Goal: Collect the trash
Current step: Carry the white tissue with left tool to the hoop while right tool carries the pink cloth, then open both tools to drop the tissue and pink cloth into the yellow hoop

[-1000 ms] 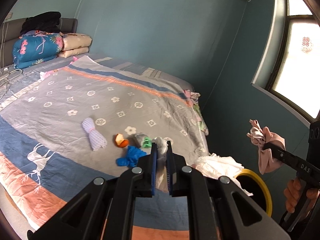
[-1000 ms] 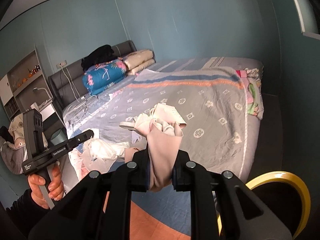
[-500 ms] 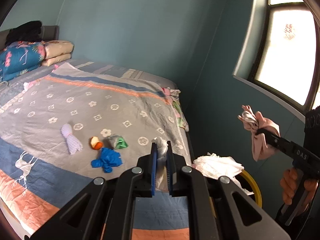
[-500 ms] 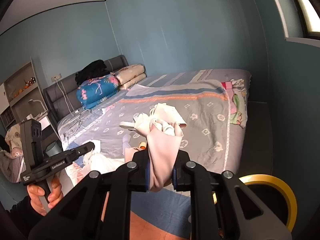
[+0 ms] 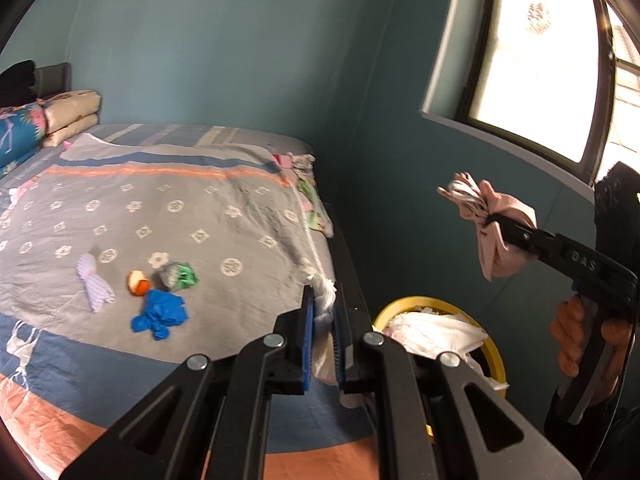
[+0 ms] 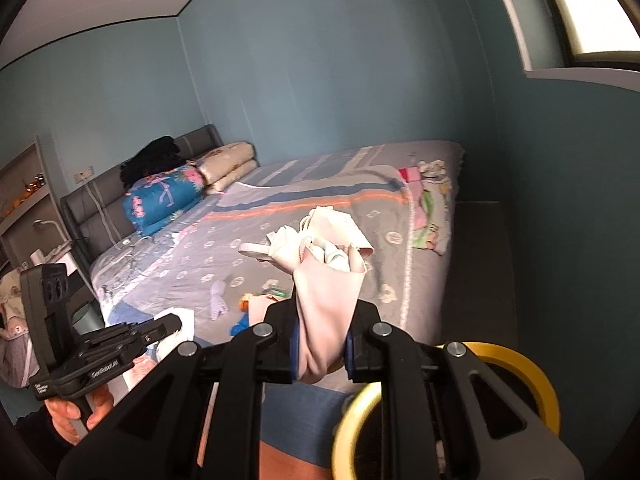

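Note:
My left gripper (image 5: 321, 320) is shut on a white plastic bag (image 5: 325, 297) whose mouth spreads over the yellow-rimmed bin (image 5: 493, 350) beside the bed. My right gripper (image 6: 321, 344) is shut on a pink crumpled bag (image 6: 330, 276) held in the air above the bin (image 6: 516, 356); it also shows in the left wrist view (image 5: 494, 220). On the bed lie a blue glove (image 5: 160, 314), an orange peel (image 5: 138, 282), a green wrapper (image 5: 178, 274) and a white mesh wrap (image 5: 94, 282).
The bed (image 5: 200, 200) has a grey, blue and orange cover. Folded quilts and pillows (image 6: 176, 196) lie at the headboard. A teal wall and a window (image 5: 540, 60) stand to the right. Shelves (image 6: 20, 200) are at the far left.
My left gripper has swung right toward the bin, so the bed trash drifts left in its view. My right gripper has lifted the pink bag higher, with the bin rim closer below.

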The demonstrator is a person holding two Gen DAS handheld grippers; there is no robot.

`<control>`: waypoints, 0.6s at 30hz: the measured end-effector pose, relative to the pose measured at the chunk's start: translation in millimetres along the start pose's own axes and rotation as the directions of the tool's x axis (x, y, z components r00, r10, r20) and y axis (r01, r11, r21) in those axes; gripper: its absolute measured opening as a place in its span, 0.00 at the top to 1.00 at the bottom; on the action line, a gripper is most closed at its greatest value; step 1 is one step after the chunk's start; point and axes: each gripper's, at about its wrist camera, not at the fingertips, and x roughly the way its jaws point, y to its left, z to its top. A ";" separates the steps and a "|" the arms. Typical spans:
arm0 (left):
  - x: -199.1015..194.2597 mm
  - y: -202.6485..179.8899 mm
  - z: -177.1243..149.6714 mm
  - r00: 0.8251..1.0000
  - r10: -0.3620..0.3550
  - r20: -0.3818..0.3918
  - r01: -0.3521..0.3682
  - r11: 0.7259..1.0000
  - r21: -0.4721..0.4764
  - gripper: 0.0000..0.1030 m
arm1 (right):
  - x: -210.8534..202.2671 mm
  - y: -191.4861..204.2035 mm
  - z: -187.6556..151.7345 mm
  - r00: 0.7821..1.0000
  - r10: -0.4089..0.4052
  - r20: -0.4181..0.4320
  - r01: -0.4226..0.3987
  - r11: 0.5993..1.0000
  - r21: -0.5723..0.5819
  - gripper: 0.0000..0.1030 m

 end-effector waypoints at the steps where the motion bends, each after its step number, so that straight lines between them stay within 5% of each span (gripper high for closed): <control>1: 4.1 -6.6 -1.1 1.000 -0.013 -0.009 0.013 1.000 0.008 0.93 | -1.7 -3.3 0.4 1.000 -0.012 -0.001 0.012 1.000 0.004 0.85; 9: 36.8 -55.9 -12.0 0.994 -0.076 -0.079 0.083 0.992 0.094 0.92 | -4.7 -47.0 -6.2 0.994 -0.102 -0.048 0.105 0.993 0.062 0.85; 18: 87.7 -90.8 -33.3 0.974 -0.098 -0.206 0.130 0.980 0.149 0.92 | 17.8 -105.3 -31.4 0.981 -0.107 -0.163 0.134 0.977 0.168 0.84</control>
